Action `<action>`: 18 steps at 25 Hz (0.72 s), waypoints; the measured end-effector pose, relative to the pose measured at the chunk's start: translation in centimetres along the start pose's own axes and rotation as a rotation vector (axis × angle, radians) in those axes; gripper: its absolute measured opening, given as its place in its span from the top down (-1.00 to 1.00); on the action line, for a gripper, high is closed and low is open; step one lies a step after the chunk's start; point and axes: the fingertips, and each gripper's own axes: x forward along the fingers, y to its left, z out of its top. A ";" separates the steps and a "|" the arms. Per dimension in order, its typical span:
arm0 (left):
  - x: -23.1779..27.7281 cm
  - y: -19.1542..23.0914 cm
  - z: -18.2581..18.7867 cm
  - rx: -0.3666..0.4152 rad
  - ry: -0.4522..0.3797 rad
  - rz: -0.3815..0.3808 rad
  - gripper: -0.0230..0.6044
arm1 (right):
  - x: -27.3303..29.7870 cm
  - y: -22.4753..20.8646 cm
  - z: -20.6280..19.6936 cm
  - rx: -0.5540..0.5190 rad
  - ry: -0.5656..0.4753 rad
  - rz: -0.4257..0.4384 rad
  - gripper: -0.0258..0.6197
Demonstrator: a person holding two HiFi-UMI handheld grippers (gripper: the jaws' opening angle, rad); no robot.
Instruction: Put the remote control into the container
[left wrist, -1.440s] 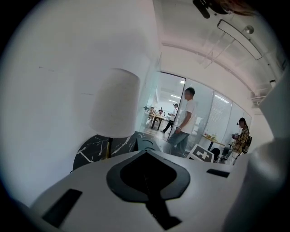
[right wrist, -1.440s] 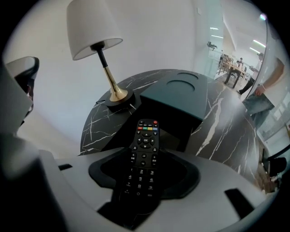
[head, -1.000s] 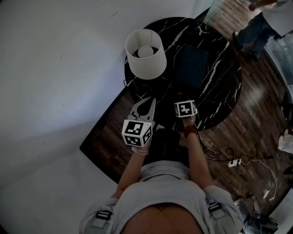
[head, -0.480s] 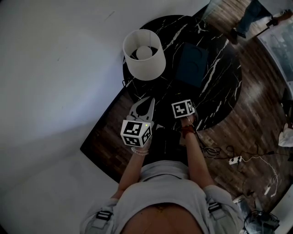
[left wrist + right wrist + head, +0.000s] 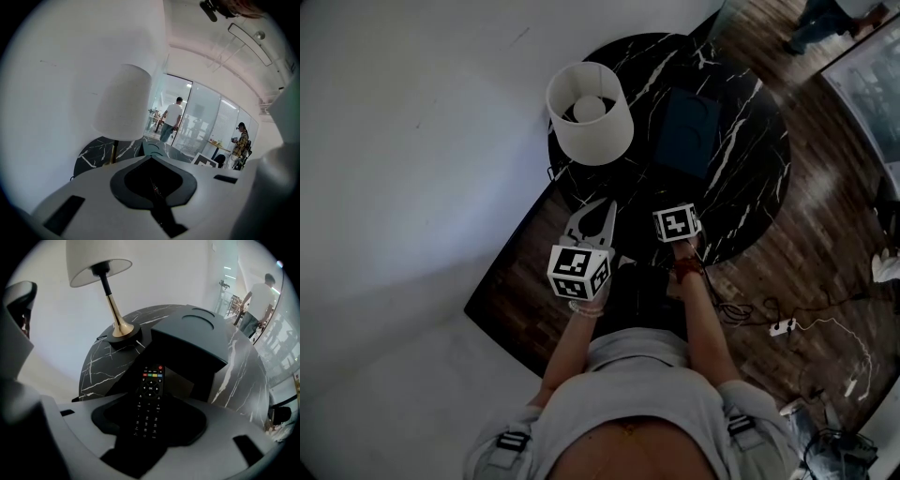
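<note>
My right gripper is shut on a black remote control, which points forward with its coloured buttons at the far end. Just beyond it stands the container, a dark box with a closed-looking top, on the round black marble table. In the head view the container sits mid-table, and the right gripper's marker cube is at the table's near edge. My left gripper hovers beside it on the left, shut with nothing between its jaws, and faces the lamp.
A white-shaded lamp on a brass stem stands at the table's left rear, near a white wall. Cables and a power strip lie on the wooden floor to the right. People stand far off behind glass.
Both grippers have stayed almost still. A person at the top right of the head view has moved further out of frame.
</note>
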 end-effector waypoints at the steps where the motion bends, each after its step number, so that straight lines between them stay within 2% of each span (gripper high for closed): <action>1: 0.1 -0.1 -0.1 0.001 0.002 -0.002 0.90 | -0.1 0.0 0.5 0.001 -0.028 0.007 0.23; 11: 0.7 -2.1 -0.3 0.033 0.018 -0.024 0.90 | -3.5 -0.4 1.1 0.004 -0.134 0.041 0.23; 18: 1.4 -4.0 -0.5 0.056 0.025 -0.048 0.90 | -7.0 -1.0 2.2 0.030 -0.275 0.086 0.27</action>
